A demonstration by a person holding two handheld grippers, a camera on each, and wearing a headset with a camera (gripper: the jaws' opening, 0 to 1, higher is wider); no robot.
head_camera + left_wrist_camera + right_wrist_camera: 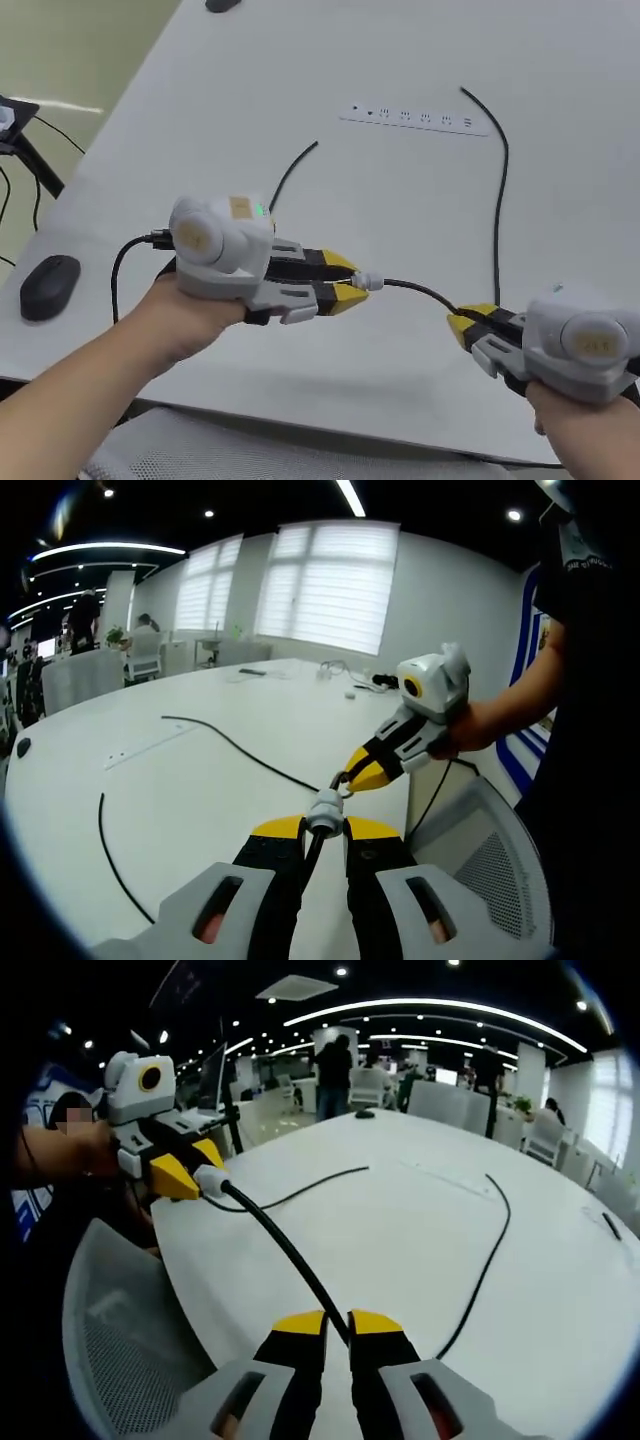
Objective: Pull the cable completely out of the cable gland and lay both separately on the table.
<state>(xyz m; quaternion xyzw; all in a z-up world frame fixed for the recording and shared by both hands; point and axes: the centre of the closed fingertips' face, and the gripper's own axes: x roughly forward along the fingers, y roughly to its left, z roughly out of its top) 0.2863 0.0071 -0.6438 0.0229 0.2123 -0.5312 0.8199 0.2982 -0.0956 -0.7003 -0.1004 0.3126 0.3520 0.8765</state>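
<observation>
Head view: I am seeing the left gripper (355, 281) clamping the white cable gland (368, 283) between its yellow tips, over the near part of the white table (400, 200). The black cable (420, 290) is sitting threaded in the gland, not yet pulled out. It is running from the gland toward 4 o'clock into the right gripper (462, 322), whose jaws are pinching it tight.

Left gripper view: the gland is sitting at 12 o'clock between the jaw tips, with a dark strand passing down between the jaws behind it. The right gripper is coming in at 1 o'clock, just beyond the gland.

Right gripper view: the cable is leaving the closed tips and arcing toward 11 o'clock to the gland and the left gripper.

On the table, a long black lead (498, 200) is lying from near the right gripper toward 12 o'clock, ending beside a white power strip (415, 118). A short black lead (293, 172) is lying at 12 o'clock of the left gripper. I cannot tell whether either joins the held cable. A black mouse (48, 287) is resting at 9 o'clock, by the table's left edge.
</observation>
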